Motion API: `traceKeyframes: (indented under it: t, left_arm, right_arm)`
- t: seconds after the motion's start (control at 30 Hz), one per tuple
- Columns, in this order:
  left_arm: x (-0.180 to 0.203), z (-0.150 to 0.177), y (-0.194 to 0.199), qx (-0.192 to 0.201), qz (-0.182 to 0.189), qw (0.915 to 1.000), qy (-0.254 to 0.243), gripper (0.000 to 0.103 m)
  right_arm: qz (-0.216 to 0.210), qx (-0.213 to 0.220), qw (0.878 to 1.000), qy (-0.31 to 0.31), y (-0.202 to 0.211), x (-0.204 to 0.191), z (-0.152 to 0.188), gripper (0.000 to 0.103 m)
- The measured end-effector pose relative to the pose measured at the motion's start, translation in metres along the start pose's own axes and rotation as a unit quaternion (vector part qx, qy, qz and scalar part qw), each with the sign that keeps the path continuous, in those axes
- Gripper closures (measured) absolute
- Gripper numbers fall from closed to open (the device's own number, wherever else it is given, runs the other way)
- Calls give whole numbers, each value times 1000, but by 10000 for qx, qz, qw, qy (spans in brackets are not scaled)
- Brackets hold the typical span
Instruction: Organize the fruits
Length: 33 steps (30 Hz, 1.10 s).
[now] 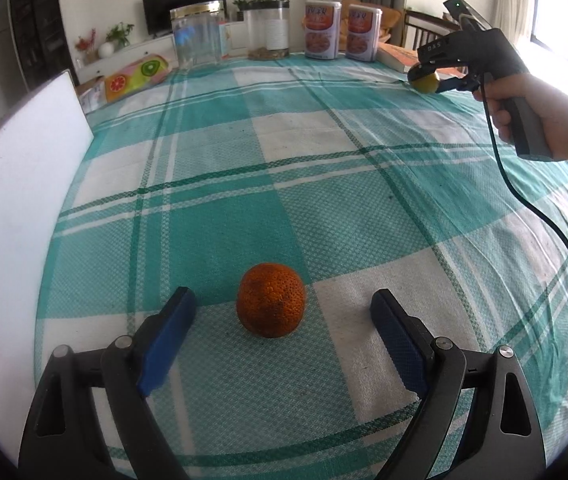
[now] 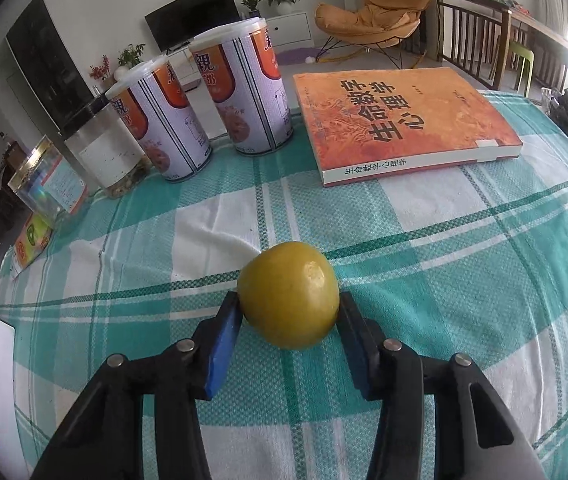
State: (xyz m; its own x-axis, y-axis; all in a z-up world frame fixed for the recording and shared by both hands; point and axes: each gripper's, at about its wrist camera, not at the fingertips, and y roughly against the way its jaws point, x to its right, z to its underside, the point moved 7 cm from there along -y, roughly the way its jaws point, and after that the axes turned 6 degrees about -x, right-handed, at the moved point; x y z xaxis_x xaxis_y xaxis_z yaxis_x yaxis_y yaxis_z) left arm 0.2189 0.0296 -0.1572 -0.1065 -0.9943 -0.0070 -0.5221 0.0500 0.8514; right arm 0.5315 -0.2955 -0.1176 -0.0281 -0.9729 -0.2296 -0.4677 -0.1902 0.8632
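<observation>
On the checked desk [image 1: 323, 152], the left tool [image 1: 284, 312] stood spread around the rough orange mandarin [image 1: 271, 300]; the right tool [image 2: 288, 312] pinched the smooth yellow fruit [image 2: 289, 294], not yet placed.

The middle of the tablecloth [image 1: 323, 184] is left bare and open for passage. The far edge is lined by a clear jar [image 1: 196, 36], a second jar [image 1: 268, 30], two cans [image 2: 220, 92] and, toward the far right corner, a book [image 2: 399, 120]. The left edge is walled by a white board [image 1: 16, 184]. Near the near edge an orange [image 1: 271, 306] is set; whether it blocks much is hard to judge.
</observation>
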Motion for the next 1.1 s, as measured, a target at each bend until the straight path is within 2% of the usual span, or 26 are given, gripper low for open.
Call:
traceKeyframes:
  t: [0.1, 0.17, 0.33, 0.47, 0.57, 0.63, 0.83, 1.0, 1.03, 1.1]
  left_arm:
    - [0, 0, 0, -1, 2, 10000, 0, 12]
    - [0, 0, 0, -1, 4, 10000, 0, 12]
    - [-1, 0, 1, 9, 150, 9999, 48, 10]
    - [-3, 0, 2, 49, 351, 9993, 142, 9]
    - [1, 0, 0, 1, 185, 9998, 39, 9]
    - [3, 0, -1, -24, 71, 10000, -34, 9]
    - [1, 1, -1, -25, 88, 10000, -20, 9]
    - [1, 0, -1, -25, 117, 9999, -12, 8]
    - [0, 0, 0, -18, 193, 9998, 2, 8]
    - [-7, 2, 4, -29, 592, 9981, 180, 8]
  right_arm:
    - [-298, 35, 9995, 91, 25, -8, 28, 55]
    - [-545, -16, 9984, 136, 45, -16, 59, 55]
    - [-905, -223, 9951, 323, 95, -53, 165, 55]
    - [-716, -274, 9952, 605, 121, -81, 248, 55]
    - [-563, -137, 9966, 590, 130, -92, 285, 55]
    - [-456, 10, 9975, 543, 134, -95, 295, 55]
    - [-219, 364, 9982, 434, 140, -88, 299, 55]
    - [-353, 447, 9982, 201, 135, -78, 303, 55]
    - [-379, 478, 9980, 141, 135, -76, 304, 55]
    - [-396, 568, 9976, 48, 138, -72, 305, 55]
